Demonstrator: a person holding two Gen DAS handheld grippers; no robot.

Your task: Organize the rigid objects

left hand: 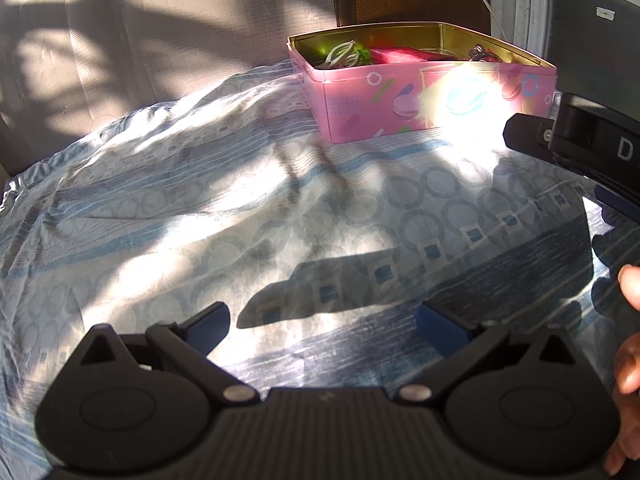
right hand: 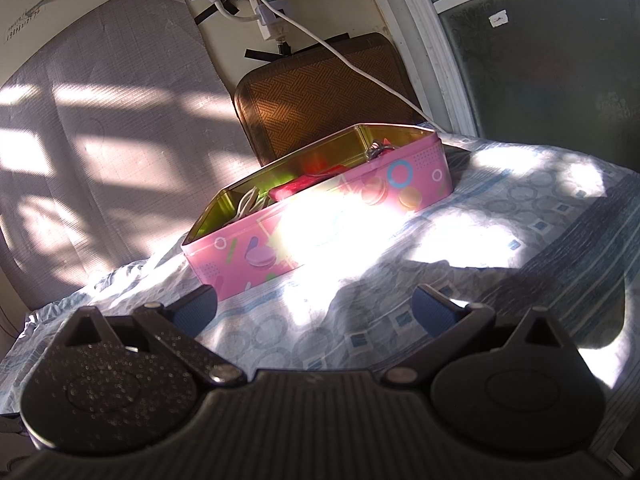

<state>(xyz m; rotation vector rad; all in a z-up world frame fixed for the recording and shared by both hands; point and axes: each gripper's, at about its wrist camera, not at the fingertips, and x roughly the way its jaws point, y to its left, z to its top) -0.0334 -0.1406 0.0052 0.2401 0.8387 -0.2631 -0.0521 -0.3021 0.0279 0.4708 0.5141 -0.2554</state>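
Your left gripper (left hand: 322, 322) hangs low over the sunlit bed (left hand: 168, 216), jaws spread and holding nothing. Your right gripper (right hand: 316, 306) is spread and unloaded too. The pink tin (left hand: 420, 92) sits open near the bed's far edge, already holding small items, so both tools seem free for whatever comes next.

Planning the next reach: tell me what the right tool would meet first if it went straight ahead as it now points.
Probably the pink tin: it lies ahead of the open right tool, with only bedsheet between. Depth is unclear; aimed low, the sheet comes first.
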